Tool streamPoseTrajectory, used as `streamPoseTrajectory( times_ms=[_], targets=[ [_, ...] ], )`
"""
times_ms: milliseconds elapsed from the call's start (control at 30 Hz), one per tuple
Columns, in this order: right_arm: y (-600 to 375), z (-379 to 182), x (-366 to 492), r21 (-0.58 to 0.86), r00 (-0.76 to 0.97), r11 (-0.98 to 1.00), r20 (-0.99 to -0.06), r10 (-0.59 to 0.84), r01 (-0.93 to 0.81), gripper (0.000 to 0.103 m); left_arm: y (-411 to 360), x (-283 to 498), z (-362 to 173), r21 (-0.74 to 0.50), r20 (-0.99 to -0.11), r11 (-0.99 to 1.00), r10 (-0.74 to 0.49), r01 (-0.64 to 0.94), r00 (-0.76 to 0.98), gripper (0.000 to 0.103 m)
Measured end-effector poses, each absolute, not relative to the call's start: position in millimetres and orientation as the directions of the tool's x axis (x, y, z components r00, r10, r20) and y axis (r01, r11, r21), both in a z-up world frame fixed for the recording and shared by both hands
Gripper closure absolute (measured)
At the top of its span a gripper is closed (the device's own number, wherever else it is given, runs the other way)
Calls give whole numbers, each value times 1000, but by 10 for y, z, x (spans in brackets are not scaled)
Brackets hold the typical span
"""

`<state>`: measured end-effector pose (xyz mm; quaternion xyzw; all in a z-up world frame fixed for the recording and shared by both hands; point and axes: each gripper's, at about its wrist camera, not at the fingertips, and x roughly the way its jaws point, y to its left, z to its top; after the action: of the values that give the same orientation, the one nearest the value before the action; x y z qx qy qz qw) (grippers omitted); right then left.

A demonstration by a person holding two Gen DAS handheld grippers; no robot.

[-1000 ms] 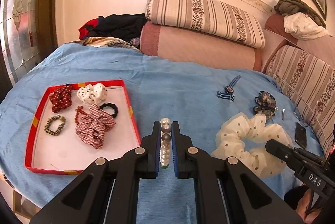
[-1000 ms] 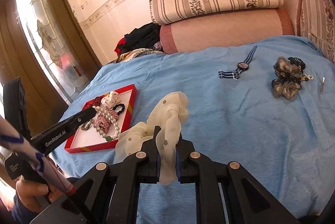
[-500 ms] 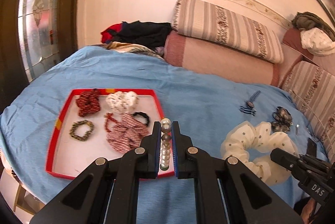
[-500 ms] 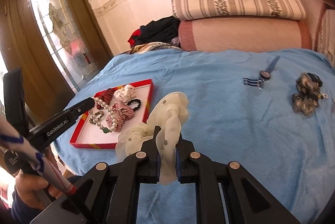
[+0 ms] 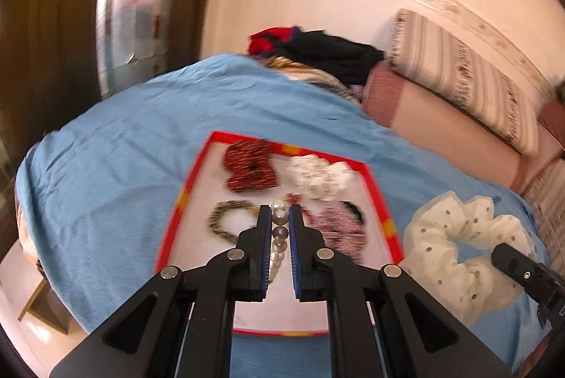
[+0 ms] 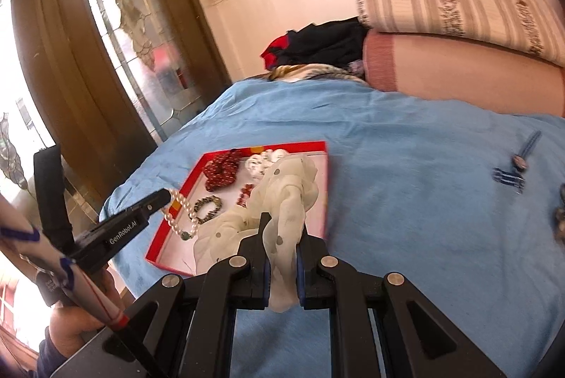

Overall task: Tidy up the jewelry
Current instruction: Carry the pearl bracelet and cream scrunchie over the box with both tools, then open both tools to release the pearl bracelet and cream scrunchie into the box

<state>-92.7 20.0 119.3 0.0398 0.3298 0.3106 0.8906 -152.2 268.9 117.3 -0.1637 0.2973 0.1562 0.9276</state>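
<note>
the black two-finger left gripper is pinching a white pearl bead bracelet between its blue-lined pads, the strand standing in the narrow gap and poking out past the fingertips. seen from the right wrist camera, the same bracelet is dangling in a loop from the tip of the left gripper, hanging over the near left part of the shallow red-rimmed white tray. the black two-finger right gripper is closing on a large cream sheer polka-dot fabric scrunchie, whose folds are bunching up between the jaws and spilling down below them, hiding part of the tray behind.

just beyond the left gripper, the tray is lying on the light blue bedspread and is holding a brown and gold beaded bracelet, a red and white checked fabric scrunchie, a small black hair band partly hidden behind it, a dark red patterned scrunchie and a white printed scrunchie at the far side. to the right of the tray, the cream scrunchie is showing above the bedspread with the right gripper gripping it.

farther right on the bedspread, a blue striped strap ornament is lying well apart from the tray. at the far edge, a pile of black and red clothes is sitting beside a pink bolster topped by a striped floral cushion.
</note>
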Motion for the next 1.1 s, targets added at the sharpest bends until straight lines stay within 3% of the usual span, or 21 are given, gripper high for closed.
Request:
streamPoseTrajectory(
  times_ms=[633, 967, 1100],
  targets=[
    [835, 381, -525, 286, 451, 802, -705, 547, -525, 91, 2989, -1227, 557, -247, -728, 863, 134, -440, 672, 94],
    [1119, 267, -424, 270, 424, 795, -729, 538, -543, 91, 2997, -1193, 524, -243, -726, 860, 146, -449, 672, 94],
    [1224, 250, -410, 248, 424, 794, -737, 527, -555, 85, 2988, -1190, 532, -237, -719, 859, 158, -453, 677, 94]
  ],
)
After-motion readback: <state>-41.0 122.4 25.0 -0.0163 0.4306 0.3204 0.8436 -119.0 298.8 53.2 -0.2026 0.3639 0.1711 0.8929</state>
